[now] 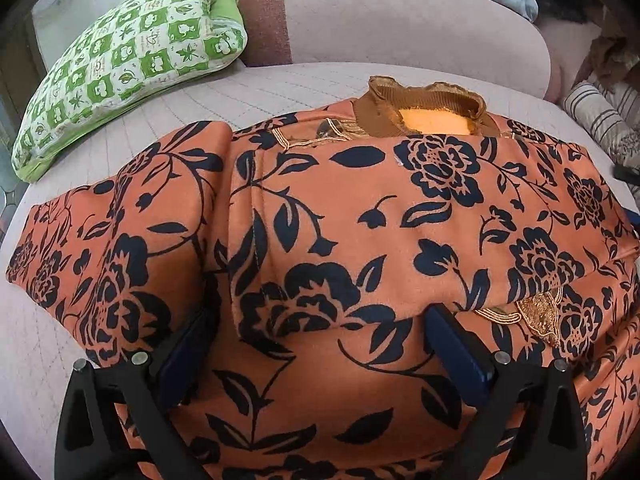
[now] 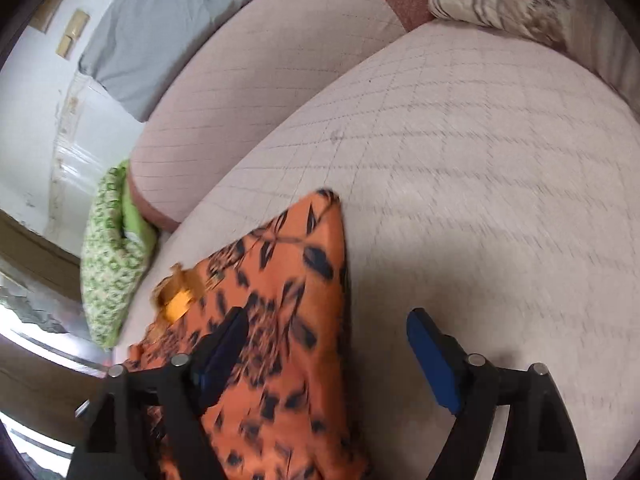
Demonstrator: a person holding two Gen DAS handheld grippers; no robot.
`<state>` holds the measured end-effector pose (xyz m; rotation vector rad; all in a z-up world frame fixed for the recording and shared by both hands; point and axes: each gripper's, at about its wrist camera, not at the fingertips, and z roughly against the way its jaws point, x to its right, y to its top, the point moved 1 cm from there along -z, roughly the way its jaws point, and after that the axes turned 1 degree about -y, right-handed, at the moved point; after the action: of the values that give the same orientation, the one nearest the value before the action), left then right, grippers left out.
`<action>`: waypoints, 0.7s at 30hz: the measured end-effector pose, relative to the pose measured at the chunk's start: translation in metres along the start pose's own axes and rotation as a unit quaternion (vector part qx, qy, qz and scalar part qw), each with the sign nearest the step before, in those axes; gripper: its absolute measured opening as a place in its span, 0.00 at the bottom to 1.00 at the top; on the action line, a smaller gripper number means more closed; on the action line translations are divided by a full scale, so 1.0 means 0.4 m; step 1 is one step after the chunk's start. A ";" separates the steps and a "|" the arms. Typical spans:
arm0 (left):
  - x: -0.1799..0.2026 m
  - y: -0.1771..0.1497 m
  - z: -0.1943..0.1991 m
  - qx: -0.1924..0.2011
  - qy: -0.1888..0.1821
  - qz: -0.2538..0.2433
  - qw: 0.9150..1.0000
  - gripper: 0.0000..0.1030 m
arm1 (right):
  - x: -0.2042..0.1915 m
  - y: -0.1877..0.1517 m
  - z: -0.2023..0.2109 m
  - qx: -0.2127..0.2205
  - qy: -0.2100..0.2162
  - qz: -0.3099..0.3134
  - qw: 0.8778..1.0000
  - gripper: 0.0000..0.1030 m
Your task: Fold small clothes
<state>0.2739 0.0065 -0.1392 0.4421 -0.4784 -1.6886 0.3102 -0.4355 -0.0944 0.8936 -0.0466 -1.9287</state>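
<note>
Sofa seat (image 1: 304,80), pale pink and quilted with a faint grid, fills both views; its padded backrest (image 1: 400,16) runs across the top of the left wrist frame and slants through the upper left of the right wrist frame.

Spread over the seat lies the orange floral garment (image 1: 340,232), printed with dark navy flowers and leaves. In the left wrist view it covers the whole middle and bottom of the frame, with one sleeve folded across the body toward the right and the other reaching out to the left edge. In the right wrist view, which is motion-blurred, it sits in the lower left, one corner pointing up toward the frame's centre.

A green-and-white checked pillow (image 1: 128,60) rests against the backrest in the upper left of the left wrist frame. A striped cushion (image 2: 532,4) sits in the upper right of the right wrist frame, and a grey cloth (image 2: 180,24) drapes over the backrest at upper left.

The left gripper (image 1: 320,336) stands wide, both blue pads resting over the garment's lower body, cloth lying between them but not pinched. The right gripper (image 2: 328,340) is also spread wide: its left finger is over the garment's edge, its right finger over bare seat.

The brown ribbed collar (image 1: 424,110) lies at upper centre of the left wrist frame, with yellow lining showing inside.
</note>
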 end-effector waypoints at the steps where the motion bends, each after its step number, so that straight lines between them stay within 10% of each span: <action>1: 0.002 -0.002 0.001 -0.001 -0.002 -0.001 1.000 1.00 | 0.000 0.015 -0.023 -0.008 0.004 0.002 1.000 0.79; 2: 0.001 -0.003 0.001 0.000 -0.003 -0.001 1.000 1.00 | -0.010 0.027 -0.043 -0.012 0.009 0.006 1.000 0.62; 3: 0.002 -0.005 0.002 0.001 -0.003 -0.001 1.000 1.00 | -0.026 0.041 -0.064 -0.019 0.004 0.025 0.999 0.08; 10: -0.005 -0.001 -0.009 0.000 0.003 -0.006 1.000 1.00 | -0.037 0.041 -0.115 -0.016 -0.091 0.084 0.992 0.14; 14: -0.008 0.000 -0.004 0.002 -0.002 -0.002 1.000 1.00 | -0.020 0.040 -0.068 0.005 -0.053 0.046 0.998 0.39; 21: -0.061 0.014 0.106 0.077 -0.047 0.057 0.994 1.00 | -0.156 -0.075 0.106 0.068 -0.026 0.158 0.985 0.59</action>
<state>0.2594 0.0327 -0.0999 0.4400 -0.6929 -1.5724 0.2780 -0.3846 -0.0397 0.8668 -0.3356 -1.6648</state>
